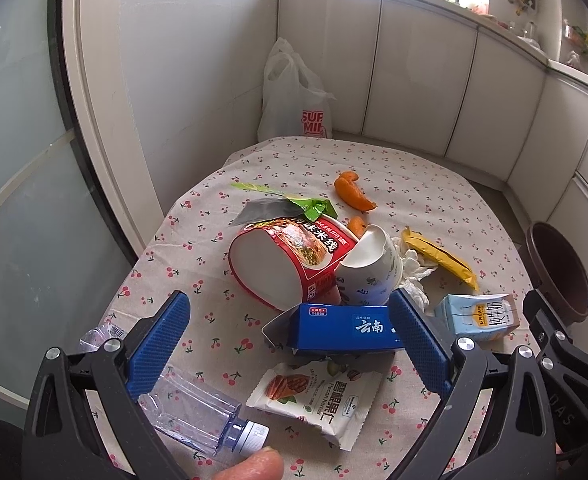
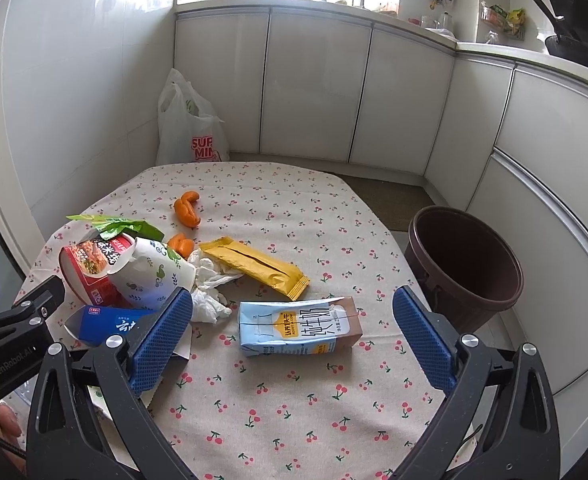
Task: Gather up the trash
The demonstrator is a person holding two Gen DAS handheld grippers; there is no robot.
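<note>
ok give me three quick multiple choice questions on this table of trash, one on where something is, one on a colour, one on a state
1. Where is the brown bin?
A. on the table
B. off the table's right edge
C. behind the plastic bag

2. What colour is the long flat wrapper beside the crumpled tissue?
A. yellow
B. purple
C. black

3. How does the milk carton lie?
A. upright
B. on its side
C. held in the right gripper

Answers: 1 B, the bin stands lower than the table, past its right edge. 2 A, the wrapper is plainly yellow. 3 B, the carton lies flat on the cloth between open jaws that do not touch it.
</note>
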